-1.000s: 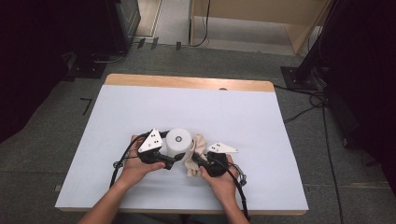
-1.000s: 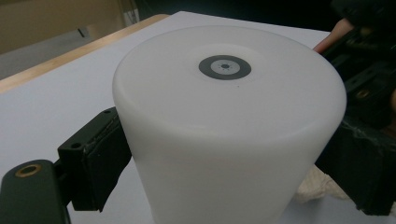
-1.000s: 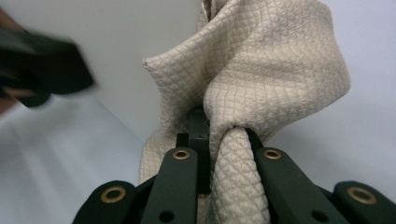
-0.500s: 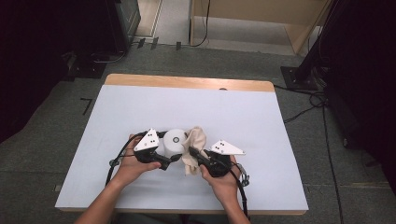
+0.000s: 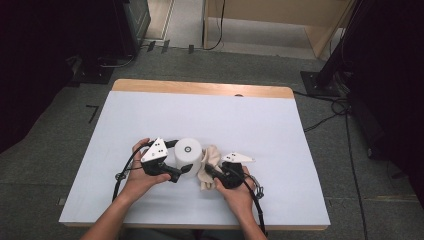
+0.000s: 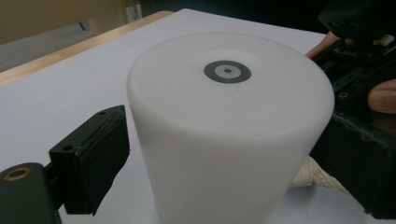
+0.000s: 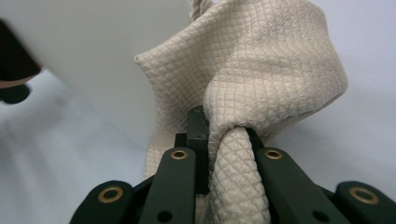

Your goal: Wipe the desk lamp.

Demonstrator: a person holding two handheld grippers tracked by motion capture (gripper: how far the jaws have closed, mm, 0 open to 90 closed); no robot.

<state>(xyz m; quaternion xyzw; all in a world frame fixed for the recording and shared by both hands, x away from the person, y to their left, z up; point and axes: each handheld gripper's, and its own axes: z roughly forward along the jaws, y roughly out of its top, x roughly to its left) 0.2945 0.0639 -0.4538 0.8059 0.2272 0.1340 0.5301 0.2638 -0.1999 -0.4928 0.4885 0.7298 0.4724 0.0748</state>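
Cloth and cup sit together near the front middle of the table [image 5: 280,130], and the white cup [image 5: 188,154] serves as the landmark for everything else. It stands upside down on the white tabletop, its flat base upward with a small grey ring at the centre, as the left gripper view shows from close by [image 6: 227,72]. Just left of the cup, the left gripper [image 5: 181,171] reaches in from the person's left hand [image 5: 141,172]; its jaws stand apart on either side of the cup's wall, one black pad a little clear of the cup's left side [image 6: 95,158] and the other dark against its right side, though whether that one presses on the wall cannot be told. Immediately right of the cup lies a cream, quilted cloth [image 5: 208,167], bunched up and touching the cup's side. The right gripper [image 5: 209,171], held in the right hand [image 5: 239,192], has its jaws closed on a rolled fold of that cloth [image 7: 275,88], and the rest of the fabric rises above the jaws and leans against the cup's wall [image 7: 93,56].
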